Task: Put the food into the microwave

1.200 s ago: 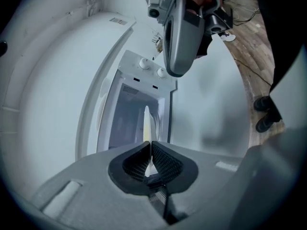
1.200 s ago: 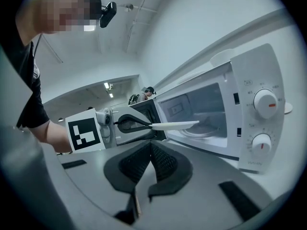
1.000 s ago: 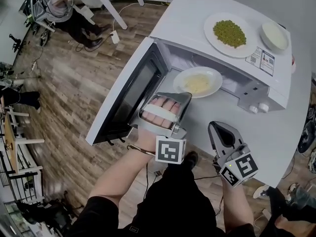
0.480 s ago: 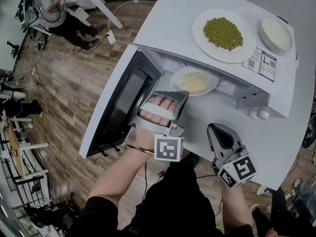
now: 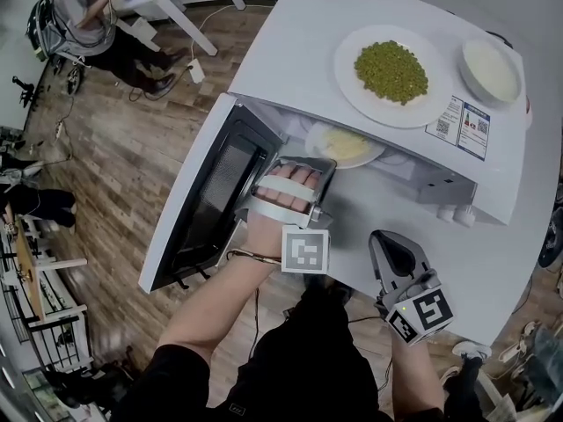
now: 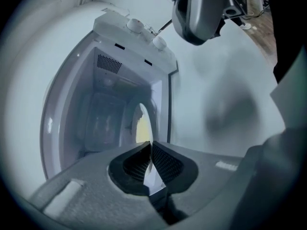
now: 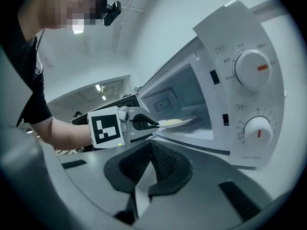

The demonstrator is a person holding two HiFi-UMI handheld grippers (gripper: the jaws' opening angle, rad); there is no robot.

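A white plate of yellow food sits in the mouth of the open white microwave, mostly hidden under its roof. My left gripper is shut on the plate's near rim. In the left gripper view the plate shows edge-on just past the closed jaws, with the cavity behind it. My right gripper hangs shut and empty over the table in front of the control panel. Its own view shows its closed jaws and the left gripper holding the plate.
On top of the microwave stand a plate of green peas and a white bowl. The door hangs wide open to the left. Two knobs sit on the right panel. The white table carries it all; wooden floor lies to the left.
My left gripper has carried the plate further into the microwave, so more of it is now under the roof. The right gripper has barely shifted.
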